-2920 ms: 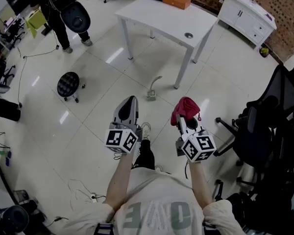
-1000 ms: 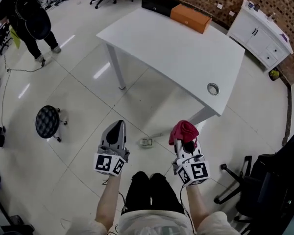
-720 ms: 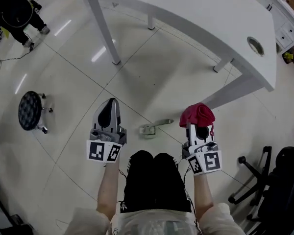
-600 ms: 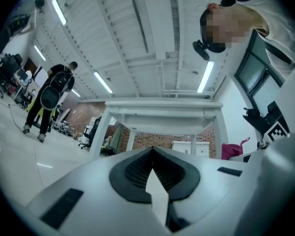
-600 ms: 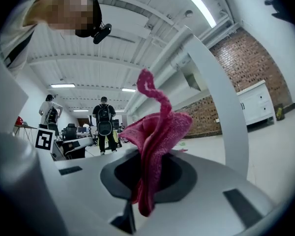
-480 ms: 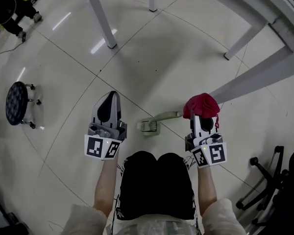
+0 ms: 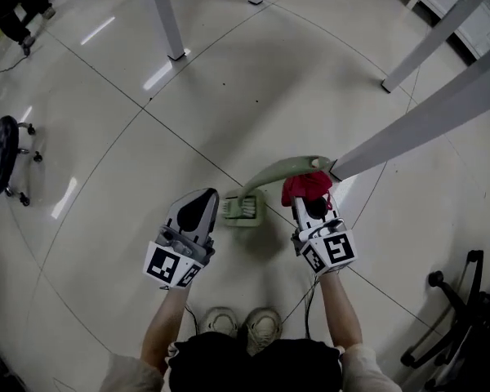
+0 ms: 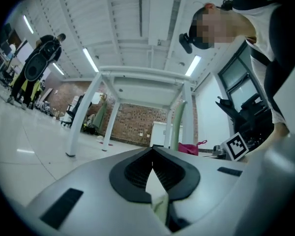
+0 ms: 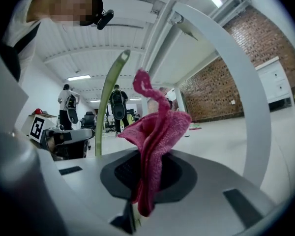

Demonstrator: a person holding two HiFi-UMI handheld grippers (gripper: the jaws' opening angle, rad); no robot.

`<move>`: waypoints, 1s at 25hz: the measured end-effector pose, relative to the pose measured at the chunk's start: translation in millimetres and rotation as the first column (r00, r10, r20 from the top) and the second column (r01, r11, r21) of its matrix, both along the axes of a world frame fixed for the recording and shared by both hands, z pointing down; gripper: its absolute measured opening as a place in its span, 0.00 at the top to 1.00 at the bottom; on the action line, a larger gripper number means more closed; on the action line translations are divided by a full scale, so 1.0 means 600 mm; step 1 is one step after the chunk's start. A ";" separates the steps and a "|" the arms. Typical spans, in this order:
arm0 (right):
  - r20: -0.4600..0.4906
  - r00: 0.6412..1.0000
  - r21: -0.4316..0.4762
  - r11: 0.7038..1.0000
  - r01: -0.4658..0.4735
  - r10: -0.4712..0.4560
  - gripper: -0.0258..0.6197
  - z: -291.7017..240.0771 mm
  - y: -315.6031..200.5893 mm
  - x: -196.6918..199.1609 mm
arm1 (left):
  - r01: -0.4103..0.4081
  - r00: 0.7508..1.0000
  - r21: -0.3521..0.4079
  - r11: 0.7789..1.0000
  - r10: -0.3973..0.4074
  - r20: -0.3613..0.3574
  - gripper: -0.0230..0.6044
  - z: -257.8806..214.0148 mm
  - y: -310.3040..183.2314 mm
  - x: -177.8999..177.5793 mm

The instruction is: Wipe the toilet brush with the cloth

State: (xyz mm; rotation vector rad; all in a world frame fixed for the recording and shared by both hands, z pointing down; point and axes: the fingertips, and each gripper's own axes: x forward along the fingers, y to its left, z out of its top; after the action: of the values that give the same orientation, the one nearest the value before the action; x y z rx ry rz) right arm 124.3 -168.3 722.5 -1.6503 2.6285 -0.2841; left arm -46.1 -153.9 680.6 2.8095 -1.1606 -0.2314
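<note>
Toilet brush stands on the floor. Just left of it, the left tool is closed and empty. Just right, the right tool clamps a red cloth.

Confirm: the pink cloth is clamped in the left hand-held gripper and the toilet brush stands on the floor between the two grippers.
No: the pink cloth is clamped in the right hand-held gripper, as the right gripper view shows. The toilet brush does stand on the floor between the two.
</note>
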 end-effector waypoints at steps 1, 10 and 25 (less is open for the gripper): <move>0.008 1.000 -0.018 1.000 0.019 -0.019 0.91 0.031 -0.003 -0.009 | 0.004 1.000 -0.024 1.000 -0.004 -0.006 0.96 0.026 0.010 0.001; 0.007 0.976 -0.145 0.966 0.215 -0.217 0.91 0.185 0.014 -0.076 | -0.026 0.999 -0.190 0.982 0.034 0.038 0.96 0.182 0.074 0.047; 0.070 0.986 -0.184 0.969 0.164 -0.154 0.91 0.189 0.148 -0.105 | -0.060 0.998 -0.186 0.981 0.060 -0.003 0.96 0.189 0.080 0.065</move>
State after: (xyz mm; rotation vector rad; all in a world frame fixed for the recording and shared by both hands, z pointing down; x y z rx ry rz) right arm 61.2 -79.2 836.1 -1.4532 2.7714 -0.5934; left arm -6.9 -105.9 793.8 2.6767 -1.0375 -0.1088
